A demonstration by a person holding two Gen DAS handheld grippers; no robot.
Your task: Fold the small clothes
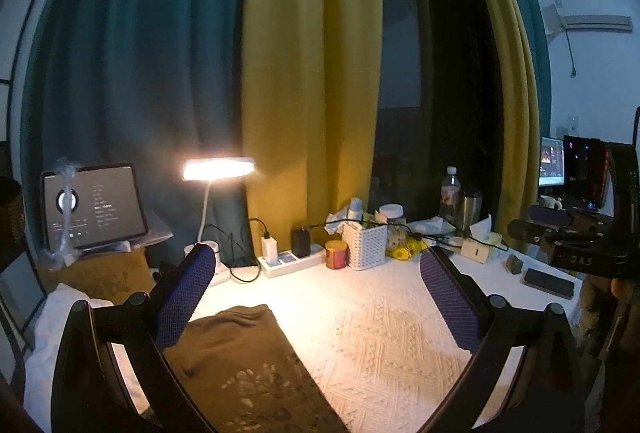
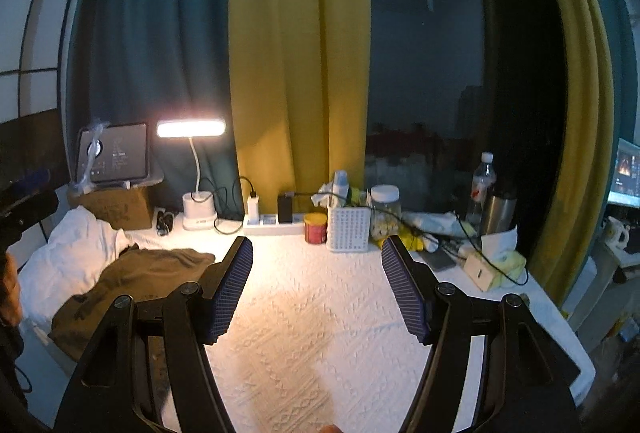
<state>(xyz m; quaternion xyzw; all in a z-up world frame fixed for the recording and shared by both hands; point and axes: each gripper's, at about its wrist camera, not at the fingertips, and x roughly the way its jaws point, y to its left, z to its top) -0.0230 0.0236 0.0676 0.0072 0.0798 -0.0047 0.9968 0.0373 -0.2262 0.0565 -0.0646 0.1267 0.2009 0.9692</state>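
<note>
A brown garment (image 1: 240, 361) with a pale print lies flat on the white textured tablecloth (image 1: 380, 333). In the right wrist view the brown garment (image 2: 136, 281) sits at the left of the table, beside a white cloth (image 2: 68, 257). My left gripper (image 1: 316, 265) hangs above the table's near part, open, with nothing between its blue pads; the garment lies below its left finger. My right gripper (image 2: 316, 253) is open too and empty, held over bare tablecloth (image 2: 312, 313) to the right of the garment. The right gripper's body (image 1: 576, 245) shows at the right edge of the left wrist view.
Along the back stand a lit desk lamp (image 2: 191, 129), a tablet (image 2: 114, 153) on a cardboard box, a power strip (image 2: 272, 225), a red can (image 2: 315, 228), a white basket (image 2: 348, 225), a jar, a bottle (image 2: 482, 185), a steel cup and a tissue box (image 2: 496, 265). Curtains hang behind. A phone (image 1: 548, 283) lies at the right.
</note>
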